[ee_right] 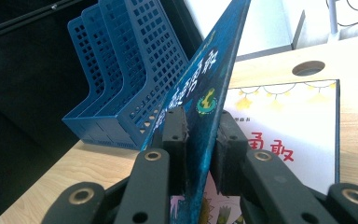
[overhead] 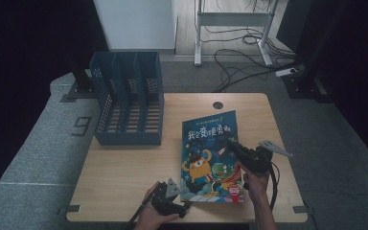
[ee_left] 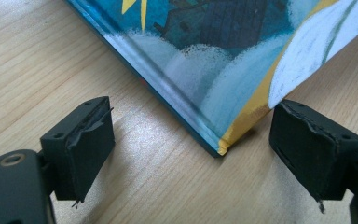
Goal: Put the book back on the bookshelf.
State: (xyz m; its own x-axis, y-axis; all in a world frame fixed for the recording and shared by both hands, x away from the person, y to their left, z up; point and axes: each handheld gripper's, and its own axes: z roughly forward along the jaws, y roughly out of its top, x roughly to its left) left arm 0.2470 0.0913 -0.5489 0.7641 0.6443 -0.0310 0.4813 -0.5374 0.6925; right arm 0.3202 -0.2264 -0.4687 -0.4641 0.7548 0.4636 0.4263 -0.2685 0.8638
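Right gripper (ee_right: 199, 140) clenched on lifted book cover (ee_right: 205, 88); left gripper (ee_left: 191, 144) released, straddling book's (overhead: 210, 158) lower-left corner – apparently not touching; bare table (overhead: 124, 167) left of frame centre.

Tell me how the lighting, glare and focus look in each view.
High view: dim, dark surroundings, book legible. Left gripper view: bright, glare patch on table, the near black jaws soft at their edges. Right gripper view: book cover sharp near the jaws, blue file rack slightly soft.
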